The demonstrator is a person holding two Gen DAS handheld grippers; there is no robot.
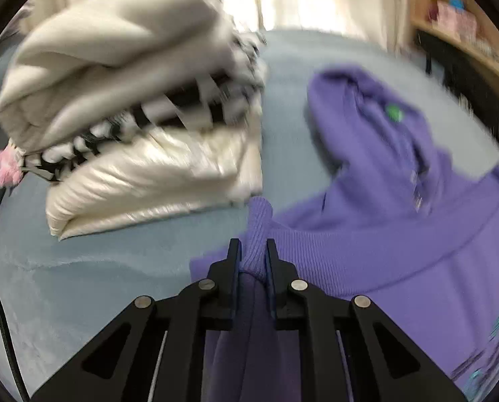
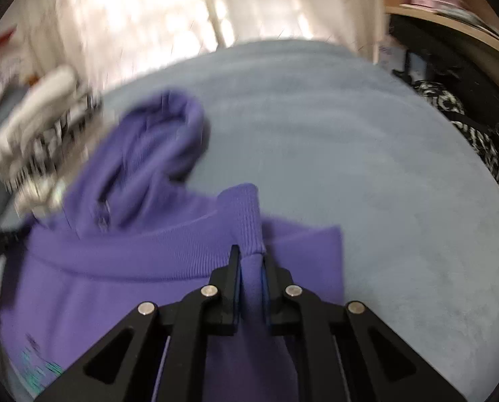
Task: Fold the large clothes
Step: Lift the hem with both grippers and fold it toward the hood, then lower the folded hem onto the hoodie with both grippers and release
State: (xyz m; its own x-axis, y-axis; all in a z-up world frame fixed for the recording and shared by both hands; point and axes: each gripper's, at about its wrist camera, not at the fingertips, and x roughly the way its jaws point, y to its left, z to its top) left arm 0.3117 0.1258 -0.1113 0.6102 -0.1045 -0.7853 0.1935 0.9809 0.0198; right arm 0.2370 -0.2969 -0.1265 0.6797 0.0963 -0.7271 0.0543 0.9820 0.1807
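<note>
Left gripper: I see my left gripper (image 1: 252, 251) clamped on a bunched fold of ribbed hem band, with purple cloth filling the narrow gap between its black fingers (image 1: 233, 261).

Right gripper: my right gripper (image 2: 252, 258) is pinched on another raised tuck of the same ribbed band; the fabric stands up in a small peak just ahead of its fingers (image 2: 234, 264).

Garment: the purple knit hooded sweatshirt (image 1: 400, 234) lies spread on the surface, its hood (image 2: 162, 140) at the far end, away from both cameras, and its ribbed hem nearest me. A small green mark (image 1: 394, 113) shows on the hood in the left wrist view; teal print shows near the lower edge, too blurred for me to read.

Surface: I take the pale blue plush cover (image 2: 366, 167) under the sweatshirt to be a bed; the right part of it is bare fabric.

Stack: a pile of folded clothes (image 1: 142, 117), cream on top, black-and-white striped in the middle, shiny cream padded piece below, sits on the same cover just beside the sweatshirt's hood side. Something pink and fluffy (image 1: 6, 167) pokes out at the pile's left end.

Background: bright curtained window (image 2: 132, 10) beyond the bed, wooden shelf (image 1: 467, 43) to the right. Both views are motion-blurred.
</note>
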